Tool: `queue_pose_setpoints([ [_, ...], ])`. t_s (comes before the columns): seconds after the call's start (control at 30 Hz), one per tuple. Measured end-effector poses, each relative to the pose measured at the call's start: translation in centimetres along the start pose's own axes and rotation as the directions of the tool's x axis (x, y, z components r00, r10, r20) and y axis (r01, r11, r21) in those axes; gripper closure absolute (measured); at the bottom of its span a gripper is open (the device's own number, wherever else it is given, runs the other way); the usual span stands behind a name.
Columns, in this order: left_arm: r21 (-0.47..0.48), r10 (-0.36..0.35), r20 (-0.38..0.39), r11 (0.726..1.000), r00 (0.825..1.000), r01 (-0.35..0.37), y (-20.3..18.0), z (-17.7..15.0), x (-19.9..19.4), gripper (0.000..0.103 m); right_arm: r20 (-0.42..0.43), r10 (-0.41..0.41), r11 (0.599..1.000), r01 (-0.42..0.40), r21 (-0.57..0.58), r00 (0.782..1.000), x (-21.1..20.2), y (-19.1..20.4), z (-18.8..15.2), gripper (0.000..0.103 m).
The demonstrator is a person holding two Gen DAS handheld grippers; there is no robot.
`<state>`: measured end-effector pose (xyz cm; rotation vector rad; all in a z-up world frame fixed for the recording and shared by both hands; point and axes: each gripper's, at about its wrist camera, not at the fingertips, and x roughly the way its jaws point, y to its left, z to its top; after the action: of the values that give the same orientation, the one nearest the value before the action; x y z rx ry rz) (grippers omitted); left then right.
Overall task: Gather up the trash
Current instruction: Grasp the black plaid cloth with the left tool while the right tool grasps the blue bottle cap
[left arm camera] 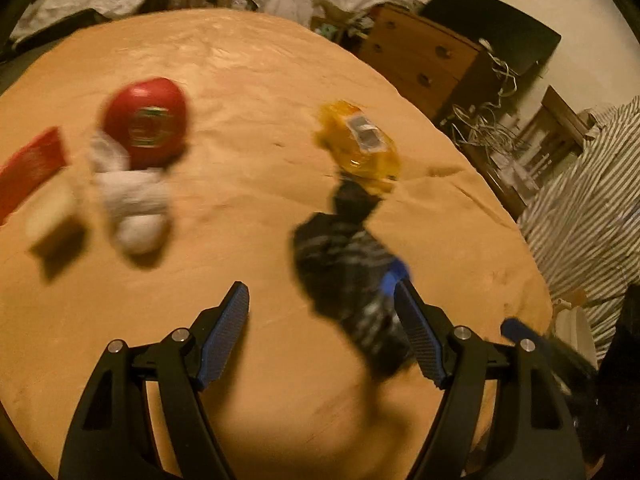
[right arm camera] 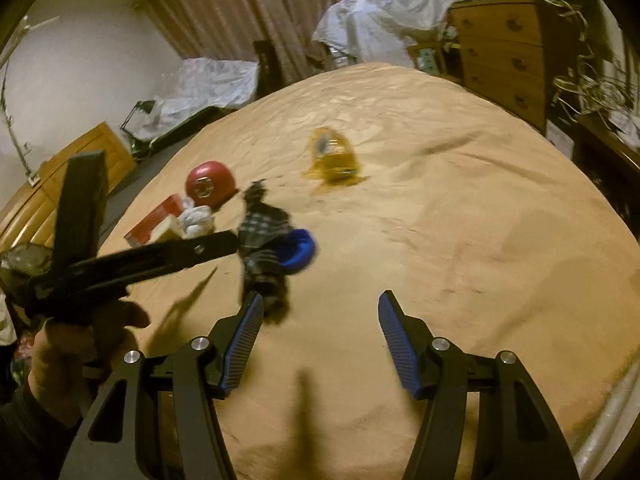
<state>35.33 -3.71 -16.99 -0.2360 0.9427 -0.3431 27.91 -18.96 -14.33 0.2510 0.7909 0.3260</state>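
Trash lies on a tan bedspread (left arm camera: 248, 80). A dark plaid crumpled cloth or wrapper (left arm camera: 344, 264) is blurred, seemingly in mid-air, just ahead of my open left gripper (left arm camera: 322, 340); it also shows in the right wrist view (right arm camera: 262, 240) beside a blue cap (right arm camera: 300, 254). A red round lid (left arm camera: 146, 122), a white crumpled tissue (left arm camera: 134, 204), a red-and-cream box (left arm camera: 36, 184) and a yellow plastic wrapper (left arm camera: 358, 142) lie farther off. My right gripper (right arm camera: 320, 340) is open and empty. The left gripper body (right arm camera: 120, 264) shows at the left there.
A wooden dresser (right arm camera: 508, 52) with tangled cables stands past the bed's right edge. Plastic-covered piles (right arm camera: 384, 12) and curtains are behind. A striped cloth (left arm camera: 592, 200) lies at the right. A wooden cabinet (right arm camera: 80, 152) is at the left.
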Motion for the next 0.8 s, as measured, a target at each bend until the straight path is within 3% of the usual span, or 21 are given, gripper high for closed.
queue_pose_setpoints([
  [0.07,-0.015,-0.001,-0.019,1.0,1.0,0.0,-0.2,0.2,1.4,0.036,-0.002,-0.009,1.0,0.009,0.021,1.0,0.0,-1.0,-0.3,0.041],
  [0.1,-0.019,0.002,-0.026,1.0,1.0,-0.003,-0.1,0.2,1.9,0.057,-0.004,-0.009,1.0,0.009,0.027,1.0,-0.1,-1.5,-0.5,0.041],
  [0.13,-0.021,-0.002,-0.033,1.0,0.999,0.001,0.1,-0.1,1.8,0.064,-0.006,-0.008,0.999,0.008,0.032,1.0,-0.1,-1.9,-0.5,0.041],
  [0.23,-0.016,-0.005,-0.026,1.0,1.0,0.005,1.3,-0.8,0.6,0.068,-0.01,0.005,1.0,-0.005,0.03,1.0,0.2,-2.3,-0.7,0.041],
  [0.53,-0.042,-0.003,-0.082,0.999,0.997,0.0,7.8,-3.4,-5.3,0.069,-0.04,0.06,0.998,-0.06,-0.017,0.997,2.2,-0.7,-0.8,0.041],
  [0.63,-0.065,0.048,-0.086,0.996,0.995,-0.054,9.7,-4.4,-6.1,0.067,-0.06,0.064,0.996,-0.067,-0.051,0.996,3.0,0.2,-0.7,0.04],
  [0.67,-0.071,0.056,-0.088,0.996,0.995,-0.062,10.1,-4.5,-6.1,0.065,-0.067,0.062,0.996,-0.066,-0.062,0.996,3.3,0.6,-0.6,0.04],
  [0.8,-0.083,0.059,-0.072,0.994,0.996,-0.065,9.6,-4.8,-5.6,0.039,-0.088,0.048,0.991,-0.059,-0.119,0.995,4.8,2.0,0.3,0.04],
])
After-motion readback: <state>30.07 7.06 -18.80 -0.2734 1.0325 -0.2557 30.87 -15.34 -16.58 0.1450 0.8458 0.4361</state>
